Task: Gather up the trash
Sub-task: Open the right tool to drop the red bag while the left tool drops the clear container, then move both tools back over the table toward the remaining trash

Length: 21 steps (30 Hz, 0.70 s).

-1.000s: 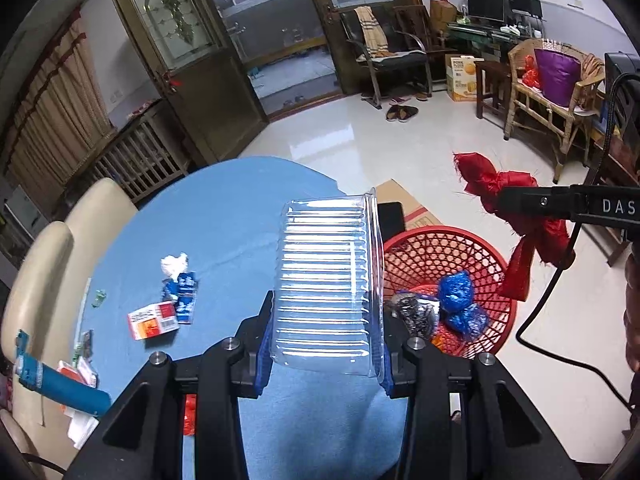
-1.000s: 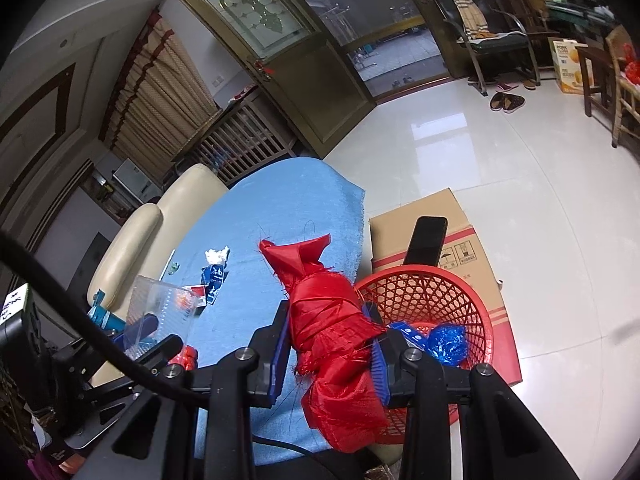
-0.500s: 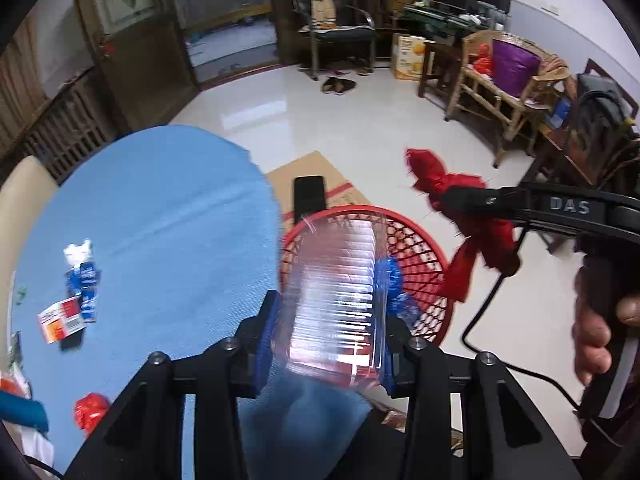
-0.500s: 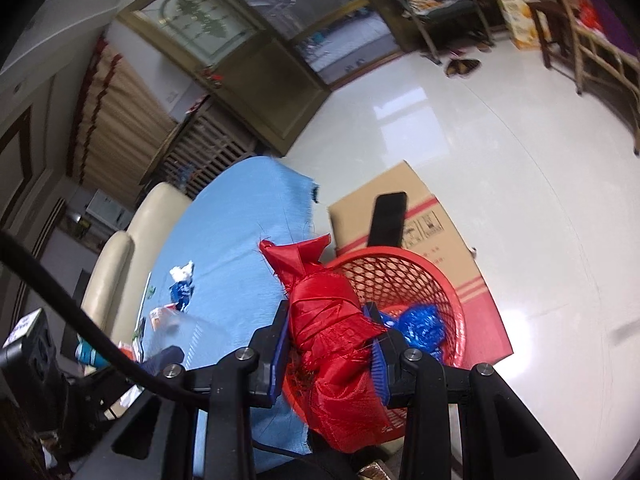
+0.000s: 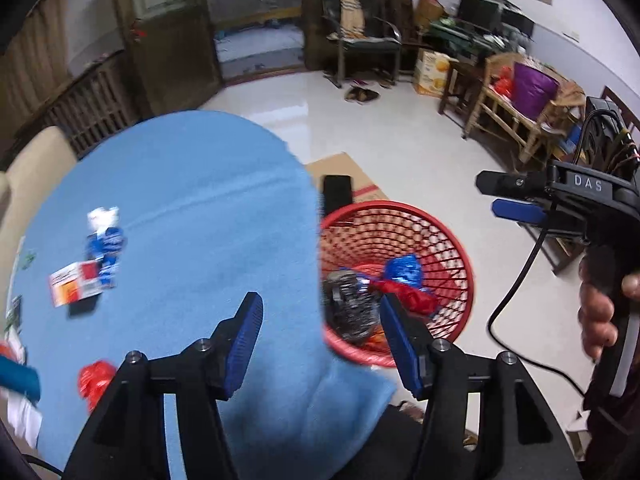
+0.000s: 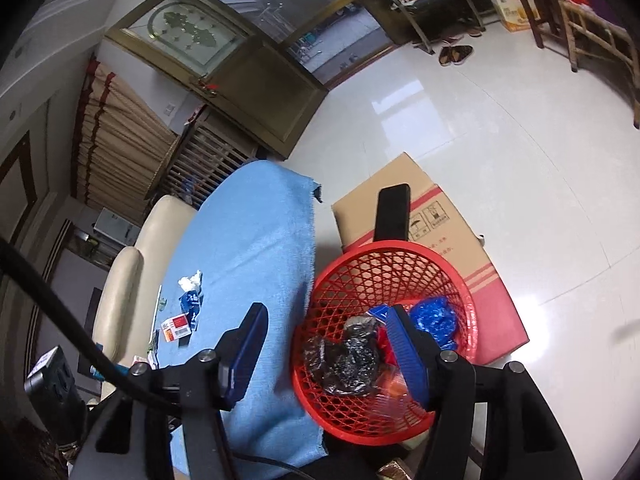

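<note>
A red mesh basket (image 5: 448,240) (image 6: 384,268) stands on the floor beside the blue-clothed table (image 5: 192,208) (image 6: 256,232). It holds a red bag (image 5: 404,294), a blue wrapper (image 5: 402,268) (image 6: 436,316), black crumpled plastic (image 6: 348,356) and a clear plastic container (image 6: 394,400). My left gripper (image 5: 320,340) is open and empty at the table's edge by the basket. My right gripper (image 6: 326,348) is open and empty above the basket; it also shows in the left wrist view (image 5: 504,196). On the table lie a blue-and-white wrapper (image 5: 104,236) (image 6: 191,292), a small red-and-white box (image 5: 74,284) (image 6: 175,327) and a red scrap (image 5: 94,380).
A cardboard box (image 6: 432,220) with a black phone-like slab (image 6: 394,214) lies behind the basket. A cream sofa (image 6: 120,292) runs along the table's far side. Wooden chairs (image 5: 516,120) and a black chair (image 5: 360,44) stand across the tiled floor.
Both grippers opened. The clear container left my left gripper and the red bag left my right gripper; both now lie in the basket.
</note>
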{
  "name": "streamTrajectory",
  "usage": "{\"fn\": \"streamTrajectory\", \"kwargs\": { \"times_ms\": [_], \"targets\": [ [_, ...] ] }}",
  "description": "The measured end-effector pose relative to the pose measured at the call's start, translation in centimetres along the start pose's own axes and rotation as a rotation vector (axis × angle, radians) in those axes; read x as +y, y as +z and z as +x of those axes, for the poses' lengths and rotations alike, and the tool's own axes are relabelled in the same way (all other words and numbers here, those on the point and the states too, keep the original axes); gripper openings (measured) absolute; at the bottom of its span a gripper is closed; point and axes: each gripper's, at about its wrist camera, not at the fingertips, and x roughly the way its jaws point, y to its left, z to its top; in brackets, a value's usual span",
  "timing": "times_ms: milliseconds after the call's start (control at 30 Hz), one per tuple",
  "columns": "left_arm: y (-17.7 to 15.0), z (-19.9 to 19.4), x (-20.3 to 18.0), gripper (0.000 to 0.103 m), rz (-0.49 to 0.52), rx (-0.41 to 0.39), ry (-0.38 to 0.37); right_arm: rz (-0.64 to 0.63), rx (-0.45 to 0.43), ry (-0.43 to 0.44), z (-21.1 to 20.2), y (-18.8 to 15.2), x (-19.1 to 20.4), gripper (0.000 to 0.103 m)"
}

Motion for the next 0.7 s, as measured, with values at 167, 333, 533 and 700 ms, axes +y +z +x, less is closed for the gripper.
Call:
{"fn": "streamTrajectory", "kwargs": {
  "times_ms": [167,333,533,700],
  "targets": [
    [-3.1,-3.6,2.9,0.065,-0.052,-0.083,0.087,-0.076,0.006,0.013,-0.2,-0.7,3.0,0.066],
    [-5.9,-6.9,6.5,0.065,-0.145,-0.158,0.169,-0.181,0.01,0.042,-0.2,-2.2,7.1,0.066],
    [-9.1,-9.1,9.8,0.066,-0.234,-0.219,0.256,-0.334,0.029,0.093,0.6,-4.9,13.0,0.066],
    [-11.4,-9.1,12.4,0.066,-0.314,-0.22,0.279,-0.441,0.057,0.133,1.7,-7.4,17.2,0.066]
  ]
}}
